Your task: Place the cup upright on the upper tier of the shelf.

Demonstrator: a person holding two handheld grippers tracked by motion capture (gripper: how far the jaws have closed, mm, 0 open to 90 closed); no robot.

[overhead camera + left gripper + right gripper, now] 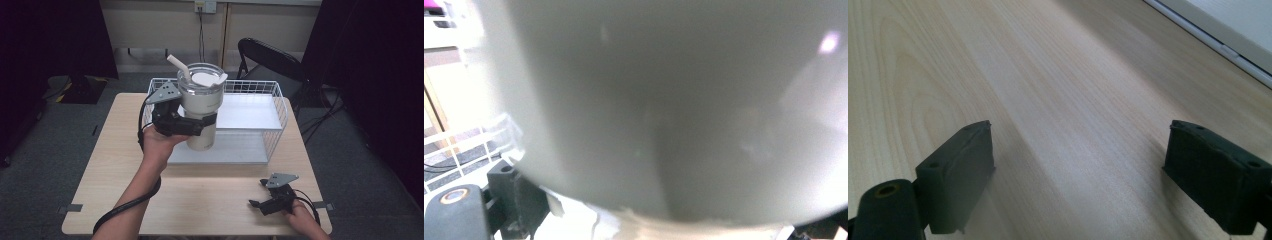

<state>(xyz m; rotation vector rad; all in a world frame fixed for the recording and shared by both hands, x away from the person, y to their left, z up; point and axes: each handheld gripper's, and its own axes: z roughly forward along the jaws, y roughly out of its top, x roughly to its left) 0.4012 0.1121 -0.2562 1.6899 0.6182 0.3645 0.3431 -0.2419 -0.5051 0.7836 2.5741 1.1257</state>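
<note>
Your table (125,165) carries a wire basket (280,107) on its far half, from about twelve to two o'clock of the tabletop's middle, with a flat tray (240,150) inside it. At eleven o'clock from the table's middle, your left gripper (207,121) holds a tumbler (201,107) in front of the basket's left part, its jaws on either side of the cup's body; a straw (178,65) leans out of the lid toward ten o'clock. Your right gripper (257,192) lies at five o'clock, near the table's front edge, jaws apart and pointing toward nine o'clock. A chair (270,57) stands behind the basket at one o'clock.
</note>
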